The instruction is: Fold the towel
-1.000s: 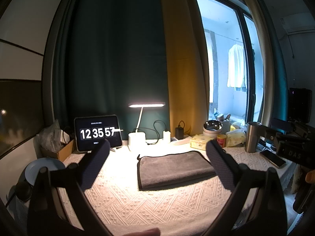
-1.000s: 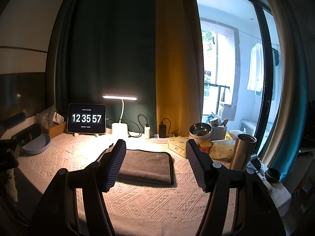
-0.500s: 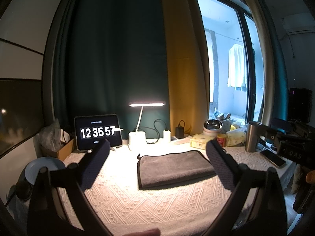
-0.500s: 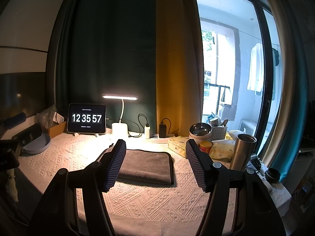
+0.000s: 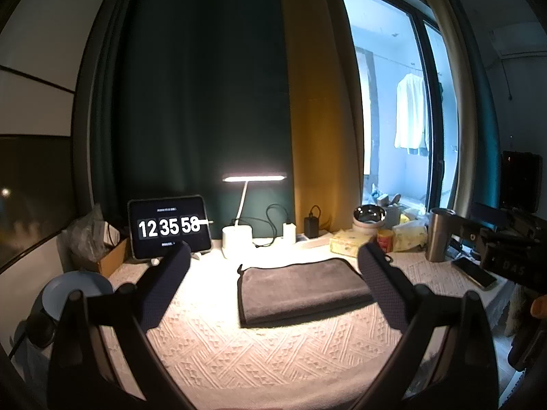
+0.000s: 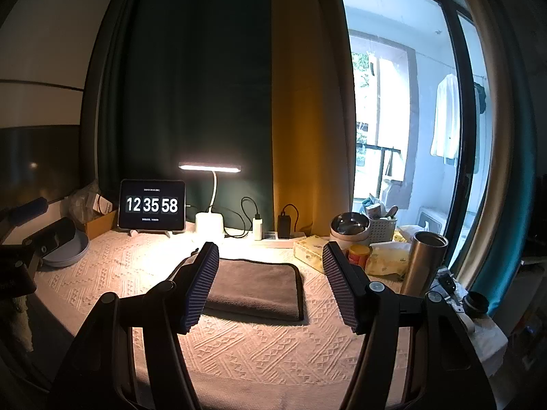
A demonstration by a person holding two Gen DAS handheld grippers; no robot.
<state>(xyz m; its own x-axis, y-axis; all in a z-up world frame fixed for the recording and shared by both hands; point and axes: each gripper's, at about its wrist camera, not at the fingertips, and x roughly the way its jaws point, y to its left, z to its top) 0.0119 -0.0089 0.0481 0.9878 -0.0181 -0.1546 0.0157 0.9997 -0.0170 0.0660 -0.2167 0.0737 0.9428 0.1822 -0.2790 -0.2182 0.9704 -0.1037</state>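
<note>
A dark grey towel [image 5: 301,288] lies folded into a flat rectangle on the cream patterned tablecloth [image 5: 266,352], under the desk lamp. It also shows in the right wrist view [image 6: 254,287]. My left gripper [image 5: 273,266] is open and empty, held back from the towel and above the table. My right gripper [image 6: 270,266] is open and empty too, also short of the towel. The right gripper's body shows at the right edge of the left wrist view [image 5: 506,239].
Along the back stand a tablet clock [image 6: 152,205], a white desk lamp [image 6: 209,225], chargers [image 6: 283,226], a tissue box [image 6: 309,249] and a steel bowl [image 6: 349,223]. A steel tumbler [image 6: 424,263] stands right. A grey dish [image 6: 66,253] sits left. A phone [image 5: 473,271] lies right.
Both grippers and the towel stay where they were. Only the clock has ticked from 12:35:57 to 12:35:58.
</note>
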